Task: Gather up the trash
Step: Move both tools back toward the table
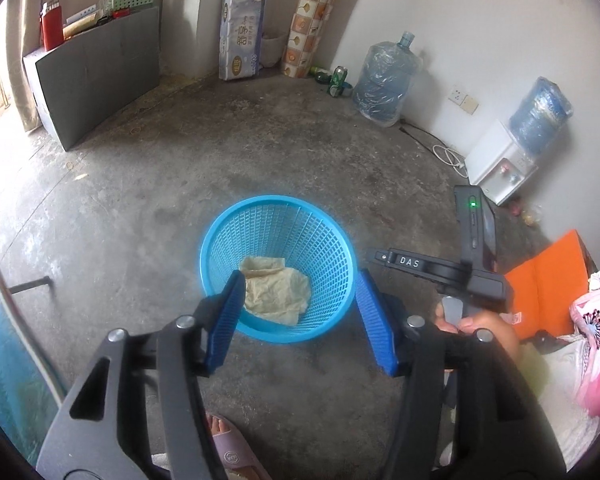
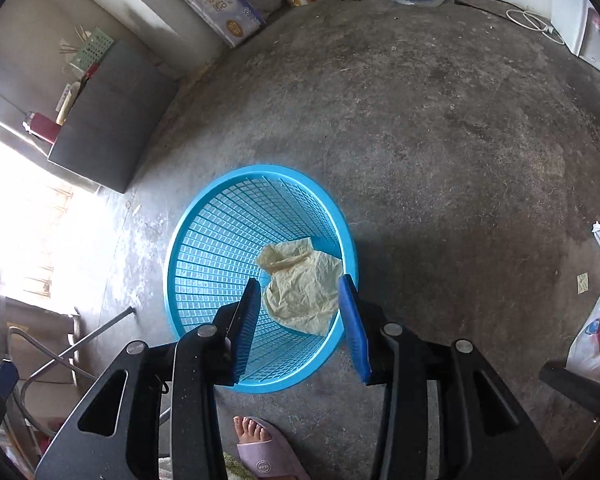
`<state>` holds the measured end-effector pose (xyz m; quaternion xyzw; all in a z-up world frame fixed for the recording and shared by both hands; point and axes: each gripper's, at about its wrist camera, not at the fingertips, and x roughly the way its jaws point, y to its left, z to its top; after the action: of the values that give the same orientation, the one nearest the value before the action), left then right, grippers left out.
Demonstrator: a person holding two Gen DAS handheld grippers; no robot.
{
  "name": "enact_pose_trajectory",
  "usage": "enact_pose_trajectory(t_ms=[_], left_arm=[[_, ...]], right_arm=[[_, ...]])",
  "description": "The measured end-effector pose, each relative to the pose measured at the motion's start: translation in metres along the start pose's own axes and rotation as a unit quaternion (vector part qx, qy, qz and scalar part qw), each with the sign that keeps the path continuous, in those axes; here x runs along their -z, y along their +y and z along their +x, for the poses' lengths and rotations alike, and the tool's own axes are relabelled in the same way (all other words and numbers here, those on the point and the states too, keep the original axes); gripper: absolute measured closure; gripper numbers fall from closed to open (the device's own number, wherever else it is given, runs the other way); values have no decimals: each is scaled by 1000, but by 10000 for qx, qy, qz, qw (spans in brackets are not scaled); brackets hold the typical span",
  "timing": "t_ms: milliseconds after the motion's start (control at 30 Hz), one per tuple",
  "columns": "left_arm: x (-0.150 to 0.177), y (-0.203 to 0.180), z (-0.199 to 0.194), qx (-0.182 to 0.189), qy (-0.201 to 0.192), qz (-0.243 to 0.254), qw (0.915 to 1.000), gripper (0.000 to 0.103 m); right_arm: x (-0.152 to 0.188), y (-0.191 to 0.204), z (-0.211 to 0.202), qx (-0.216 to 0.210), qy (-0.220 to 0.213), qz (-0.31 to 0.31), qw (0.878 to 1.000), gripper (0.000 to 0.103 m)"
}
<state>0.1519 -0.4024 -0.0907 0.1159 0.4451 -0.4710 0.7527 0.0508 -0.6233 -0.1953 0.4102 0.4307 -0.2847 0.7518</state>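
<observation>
A blue mesh basket (image 1: 278, 268) stands upright on the concrete floor (image 1: 220, 152), and a crumpled beige paper (image 1: 276, 292) lies inside it at the bottom. The left gripper (image 1: 300, 312) hangs above the basket's near rim with its blue fingers (image 1: 374, 320) spread apart and nothing between them. The right gripper (image 2: 302, 324) also hovers over the basket, its jaws parted and empty, the paper below them. A foot in a lilac slipper (image 2: 266, 456) stands just beside the basket.
</observation>
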Motion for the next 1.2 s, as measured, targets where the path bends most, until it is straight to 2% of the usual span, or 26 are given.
enact_pose_trajectory(t_ms=[167,333,533,700,800,967,1200], left_arm=[[29,-15,-72,61,-404,205,9990,37],[67,-4,-135,-191,-685,-80,9974,31],[108,29,-197,-773,-987,-683,9898,29],[136,56,-242,-1034,-1251,-1139,9802,20],[147,70,-266,-1182,-1483,-1310,9731,17],[174,96,-302,-1460,-1824,-1753,9564,13],[205,129,-338,-1666,-2142,-2271,9353,9]], right_arm=[[17,18,-54,-80,-314,-454,9984,63],[38,52,-106,81,-648,-1121,9915,43],[66,100,-152,121,-876,-1893,9779,24],[91,153,-180,100,-1039,-2495,9627,12],[109,191,-193,169,-1168,-2963,9478,7],[141,249,-213,-21,-1334,-3809,9149,7],[186,312,-227,-321,-1305,-4305,8925,7]])
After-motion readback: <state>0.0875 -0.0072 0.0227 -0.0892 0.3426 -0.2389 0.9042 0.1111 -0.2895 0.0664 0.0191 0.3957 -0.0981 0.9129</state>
